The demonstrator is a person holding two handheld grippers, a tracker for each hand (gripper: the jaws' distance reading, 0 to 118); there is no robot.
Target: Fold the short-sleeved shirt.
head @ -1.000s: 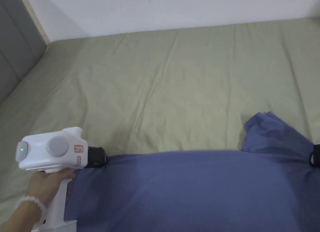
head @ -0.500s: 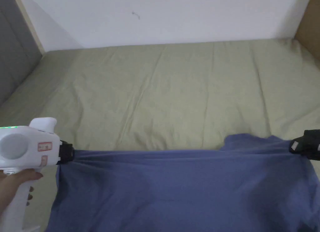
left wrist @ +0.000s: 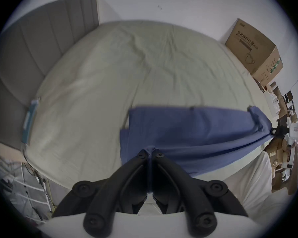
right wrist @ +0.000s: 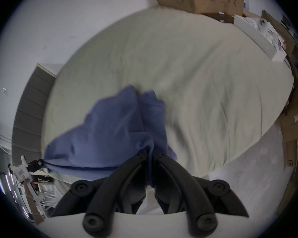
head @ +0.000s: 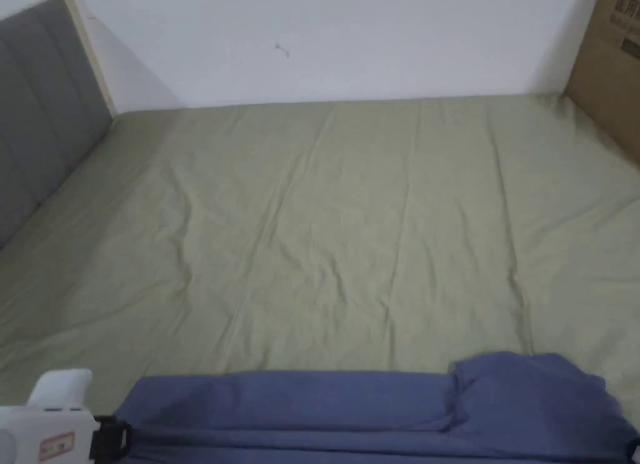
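A blue short-sleeved shirt lies stretched across the near edge of the green bed sheet, with one sleeve bunched at its right end. My left gripper holds the shirt's left corner at the bottom left of the head view. In the left gripper view its jaws are shut on a pinch of the blue shirt, gripper. In the right gripper view my right gripper is shut on the shirt at its other end. The cloth runs taut between the two grippers.
A grey padded headboard stands at the left of the bed. A cardboard box sits at the far right corner against the white wall. More boxes and clutter lie beyond the bed's right side.
The head camera has tilted up, so more wall and bed show. Both grippers, with the shirt, have drawn back toward the near edge of the bed; the shirt now lies lower and flatter.
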